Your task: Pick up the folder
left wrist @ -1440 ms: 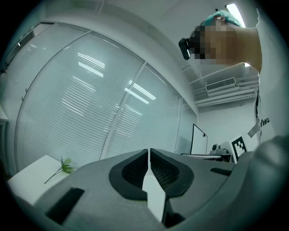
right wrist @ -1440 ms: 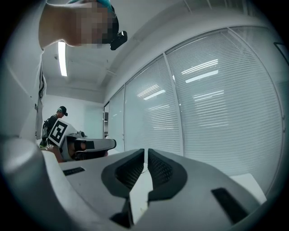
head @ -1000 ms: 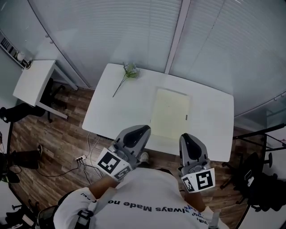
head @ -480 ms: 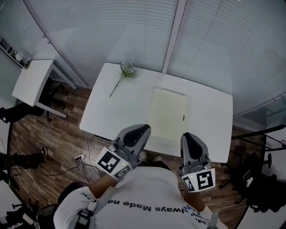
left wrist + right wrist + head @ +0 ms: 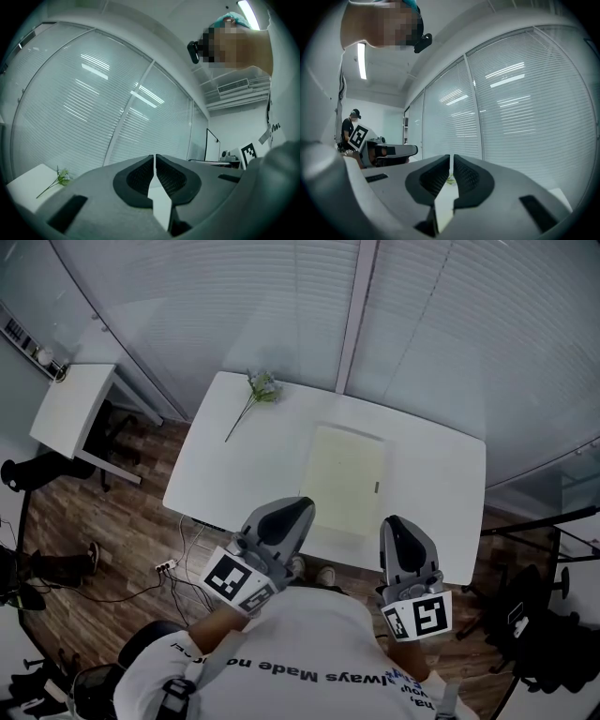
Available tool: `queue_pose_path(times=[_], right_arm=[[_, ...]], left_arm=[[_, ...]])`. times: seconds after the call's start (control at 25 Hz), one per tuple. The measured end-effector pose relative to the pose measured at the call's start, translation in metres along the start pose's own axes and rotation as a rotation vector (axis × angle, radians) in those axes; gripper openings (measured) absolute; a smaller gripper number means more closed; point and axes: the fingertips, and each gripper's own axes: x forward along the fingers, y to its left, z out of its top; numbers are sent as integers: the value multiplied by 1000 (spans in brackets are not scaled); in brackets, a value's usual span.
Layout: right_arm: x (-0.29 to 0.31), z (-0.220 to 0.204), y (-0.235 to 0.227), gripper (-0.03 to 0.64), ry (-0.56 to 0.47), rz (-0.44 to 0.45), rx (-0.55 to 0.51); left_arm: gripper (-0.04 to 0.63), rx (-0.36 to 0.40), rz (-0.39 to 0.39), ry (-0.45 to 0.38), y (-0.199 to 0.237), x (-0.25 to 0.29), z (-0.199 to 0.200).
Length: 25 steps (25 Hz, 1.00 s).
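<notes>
A pale yellow folder (image 5: 345, 478) lies flat in the middle of the white table (image 5: 234, 474), a small dark clip on its right edge. My left gripper (image 5: 292, 512) hangs near the table's front edge, left of the folder's near corner, jaws shut and empty. My right gripper (image 5: 396, 529) hovers at the front edge, right of the folder, also shut with nothing in it. In the left gripper view the left gripper (image 5: 154, 158) points level at the blinds; in the right gripper view the right gripper (image 5: 451, 158) does the same. Neither touches the folder.
A green flower sprig (image 5: 251, 397) lies at the table's far left corner, also seen as the sprig (image 5: 57, 180). A small white side table (image 5: 70, 413) stands at the left. Blinds (image 5: 281, 306) back the table. Cables and a power strip (image 5: 169, 570) lie on the wooden floor.
Both grippers have drifted a little forward toward the table; the table and folder sit slightly nearer and further left in the head view. The jaws stayed shut.
</notes>
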Motion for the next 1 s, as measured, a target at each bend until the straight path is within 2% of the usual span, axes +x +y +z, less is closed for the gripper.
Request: queue_pose_path(times=[0.6,1.0], right_arm=[[10,-11,-10,29,26,3,14],[18,-35,-26,57,71,-7,27]], left_arm=[[20,-10,14,43,13,8,-12],[41,-42,25,95,31,18,-39]])
